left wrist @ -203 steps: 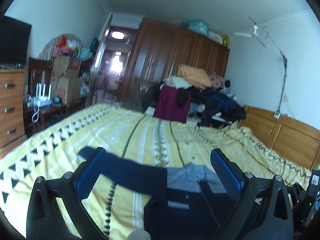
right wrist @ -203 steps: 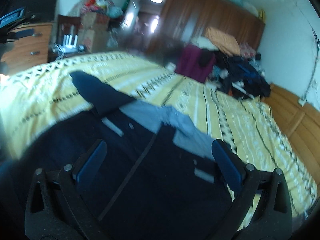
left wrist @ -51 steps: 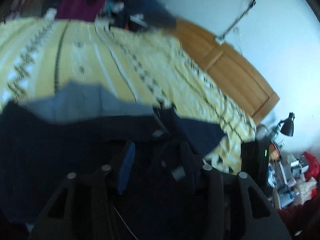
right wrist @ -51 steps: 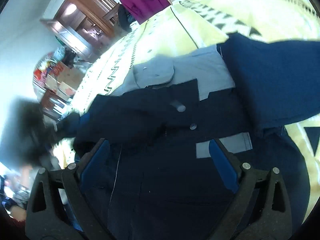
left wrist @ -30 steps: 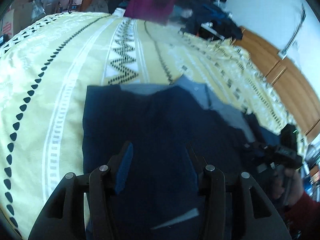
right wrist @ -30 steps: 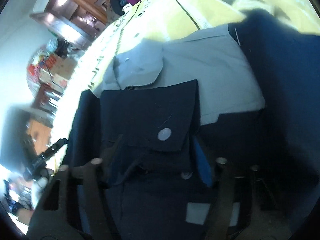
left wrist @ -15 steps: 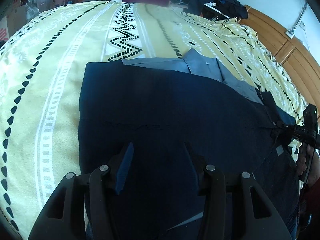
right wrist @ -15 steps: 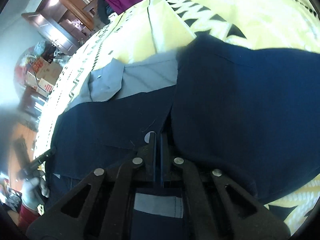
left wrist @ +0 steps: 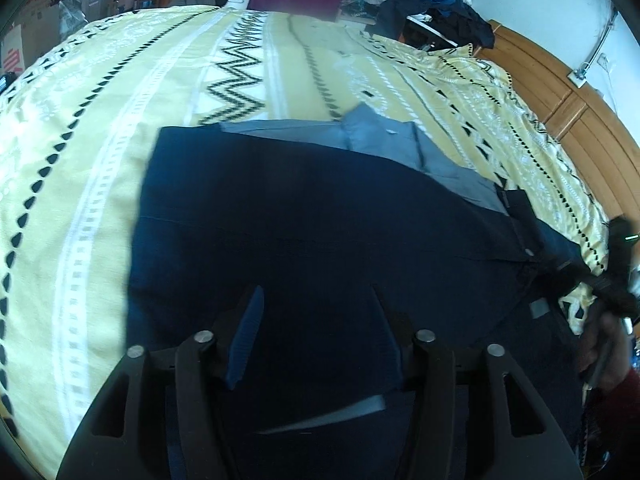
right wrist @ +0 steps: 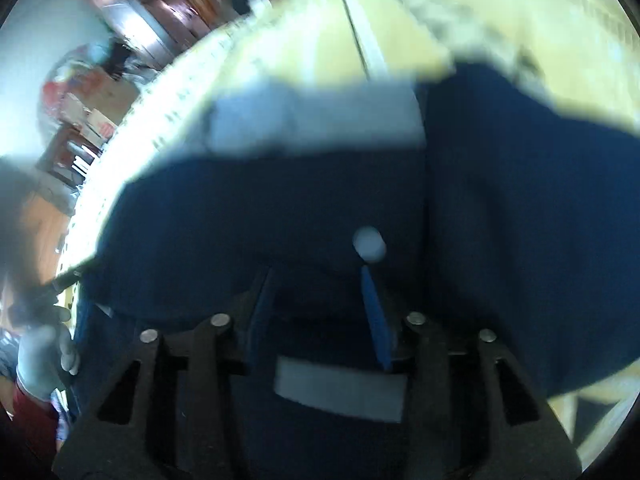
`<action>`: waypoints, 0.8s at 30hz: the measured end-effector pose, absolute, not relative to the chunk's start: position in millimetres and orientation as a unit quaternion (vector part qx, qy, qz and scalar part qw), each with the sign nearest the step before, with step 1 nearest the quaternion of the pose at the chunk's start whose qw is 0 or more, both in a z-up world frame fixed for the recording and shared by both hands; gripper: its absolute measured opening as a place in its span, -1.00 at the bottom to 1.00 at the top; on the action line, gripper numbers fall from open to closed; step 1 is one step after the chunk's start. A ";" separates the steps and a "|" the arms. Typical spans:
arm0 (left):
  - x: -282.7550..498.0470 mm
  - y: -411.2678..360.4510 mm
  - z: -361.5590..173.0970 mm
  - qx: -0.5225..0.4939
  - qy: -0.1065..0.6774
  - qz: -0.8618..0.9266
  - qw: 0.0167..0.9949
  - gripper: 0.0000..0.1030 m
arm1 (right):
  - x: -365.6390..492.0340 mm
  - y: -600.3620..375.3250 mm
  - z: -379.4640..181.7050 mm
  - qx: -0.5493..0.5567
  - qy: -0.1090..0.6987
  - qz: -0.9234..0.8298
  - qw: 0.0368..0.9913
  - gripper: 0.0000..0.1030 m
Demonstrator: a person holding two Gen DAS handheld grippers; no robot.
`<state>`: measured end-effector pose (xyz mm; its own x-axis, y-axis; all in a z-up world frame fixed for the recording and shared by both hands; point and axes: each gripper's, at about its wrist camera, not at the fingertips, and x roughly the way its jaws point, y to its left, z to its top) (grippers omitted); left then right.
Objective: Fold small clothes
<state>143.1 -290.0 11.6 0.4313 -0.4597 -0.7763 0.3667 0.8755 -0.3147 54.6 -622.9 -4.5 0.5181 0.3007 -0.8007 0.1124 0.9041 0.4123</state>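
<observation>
The dark navy shirt with a grey collar [left wrist: 320,220] is lying on the yellow patterned bed [left wrist: 100,120] with one side folded inward, further folds remaining, while the left claw [left wrist: 316,332] and right claw [right wrist: 316,312] are hovering over it, each partly open and holding nothing.

No readable text, brand, number or sign anywhere in either view. Only a blurred red mark on a brown cardboard box [left wrist: 14,60] at the left edge, too cut off to make out. Pale grey patches on the navy blue cloth jacket [left wrist: 320,232] blank.
</observation>
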 end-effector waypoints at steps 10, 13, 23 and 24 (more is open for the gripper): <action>125.6 -314.9 22.7 -0.030 0.464 -0.259 0.847 0.20 | -94.9 -827.4 79.4 0.349 0.324 -0.175 0.862 0.49; 122.7 -322.0 22.9 -0.031 0.464 -0.263 0.845 0.21 | -133.4 -896.3 73.8 0.392 0.309 -0.282 0.820 0.50; 118.8 -347.7 16.1 -0.025 0.475 -0.272 0.837 0.21 | -102.2 -962.6 18.9 0.438 0.347 -0.323 0.764 0.47; 118.5 -347.7 16.2 -0.026 0.474 -0.272 0.837 0.21 | -100.8 -962.7 13.3 0.443 0.344 -0.317 0.765 0.21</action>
